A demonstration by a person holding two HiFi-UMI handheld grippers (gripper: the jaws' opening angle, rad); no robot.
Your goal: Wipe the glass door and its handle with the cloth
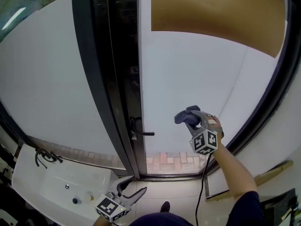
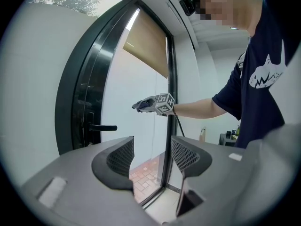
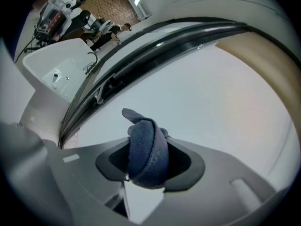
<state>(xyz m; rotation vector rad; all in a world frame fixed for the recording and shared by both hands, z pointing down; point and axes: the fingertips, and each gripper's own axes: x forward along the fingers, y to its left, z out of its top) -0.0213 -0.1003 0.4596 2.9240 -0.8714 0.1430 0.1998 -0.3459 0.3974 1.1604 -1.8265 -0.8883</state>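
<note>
Looking down from the head view, the right gripper is pinching a dark blue cloth, whose bunched end sticks out ahead of the jaws toward the frosted glass door; whether the cloth touches the pane cannot be told here. The black handle sits on the dark door frame off to that gripper's left, at about its height and apart from it. The left gripper hangs low near the person's body, well below and left of the right one, with a white sink on its left. In the left gripper view, the left gripper's jaws are spread with nothing between them. Past and above them the handle projects from the frame on the left, and the right gripper holds the cloth up at the pane, under a tan blind. In the right gripper view, the two jaws are pressed onto the folded cloth, which fills the gap and bulges forward. The pale glass spreads ahead and to the right, and the frame curves across above.
</note>
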